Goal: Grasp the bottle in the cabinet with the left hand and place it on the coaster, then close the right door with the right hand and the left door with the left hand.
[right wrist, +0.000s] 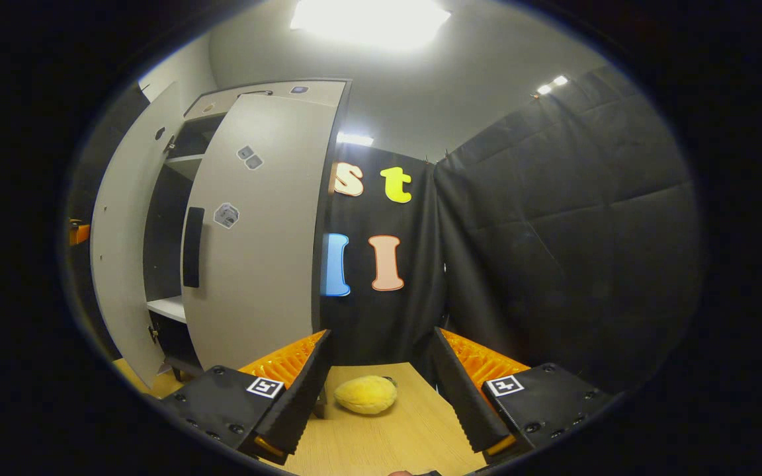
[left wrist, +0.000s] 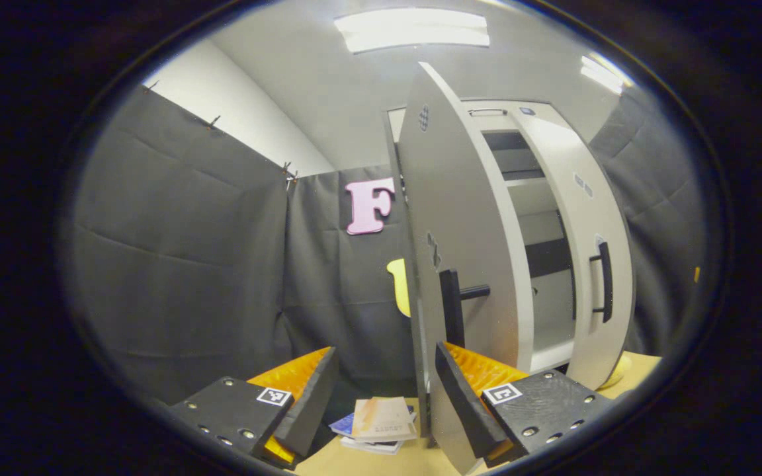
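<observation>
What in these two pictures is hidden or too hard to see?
- Cabinet inside: in the left gripper view the left door covers most of it; no bottle can be made out.
- Yellow object: right gripper view, too blurred to identify.
- Booklets: left gripper view, partly behind the left gripper.

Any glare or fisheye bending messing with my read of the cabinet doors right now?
Left gripper view: ceiling light blown out, left door bows strongly, its handle stays sharp. Right gripper view: ceiling light glares white, right door curves mildly, cabinet interior sits in shadow.
</observation>
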`<state>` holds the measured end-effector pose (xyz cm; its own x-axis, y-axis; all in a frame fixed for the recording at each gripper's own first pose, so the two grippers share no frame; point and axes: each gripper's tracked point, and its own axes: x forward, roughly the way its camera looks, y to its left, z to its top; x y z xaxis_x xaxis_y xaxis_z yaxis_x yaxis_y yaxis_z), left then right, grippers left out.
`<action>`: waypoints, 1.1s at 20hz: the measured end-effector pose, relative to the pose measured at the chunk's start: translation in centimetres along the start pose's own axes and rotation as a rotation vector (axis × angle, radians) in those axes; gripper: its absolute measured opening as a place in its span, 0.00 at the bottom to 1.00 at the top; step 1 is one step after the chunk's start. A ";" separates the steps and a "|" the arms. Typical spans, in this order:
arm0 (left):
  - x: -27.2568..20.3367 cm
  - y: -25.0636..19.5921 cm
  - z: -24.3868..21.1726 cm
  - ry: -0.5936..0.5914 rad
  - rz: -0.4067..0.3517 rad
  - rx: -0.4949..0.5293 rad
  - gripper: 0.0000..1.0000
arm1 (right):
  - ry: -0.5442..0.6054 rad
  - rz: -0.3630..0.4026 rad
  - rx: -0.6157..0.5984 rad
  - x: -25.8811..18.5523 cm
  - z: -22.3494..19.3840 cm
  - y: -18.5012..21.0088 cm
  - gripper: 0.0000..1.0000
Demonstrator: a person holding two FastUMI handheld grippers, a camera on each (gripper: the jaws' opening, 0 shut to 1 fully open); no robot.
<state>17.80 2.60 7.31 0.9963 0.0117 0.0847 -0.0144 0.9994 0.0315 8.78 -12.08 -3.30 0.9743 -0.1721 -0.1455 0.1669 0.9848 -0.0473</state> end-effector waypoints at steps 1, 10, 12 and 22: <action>0.1 -0.9 0.1 -0.006 -0.010 -0.003 0.96 | 0.003 -0.008 0.000 -0.1 -0.1 -0.4 0.95; 3.3 -9.8 1.2 -0.051 -0.123 -0.049 0.96 | 0.010 -0.073 0.005 -2.1 -0.1 -4.3 0.95; 4.2 -12.0 0.7 -0.057 -0.138 -0.051 0.96 | 0.015 -0.081 0.007 -2.6 -0.3 -4.7 0.95; 3.3 -12.6 0.9 -0.064 -0.109 -0.037 0.96 | 0.016 0.015 0.010 -3.4 -0.3 -3.1 0.95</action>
<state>21.23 -10.01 8.12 0.9845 -0.0976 0.1459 0.0976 0.9952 0.0072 4.95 -14.52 -2.99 0.9742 -0.1574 -0.1619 0.1538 0.9875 -0.0347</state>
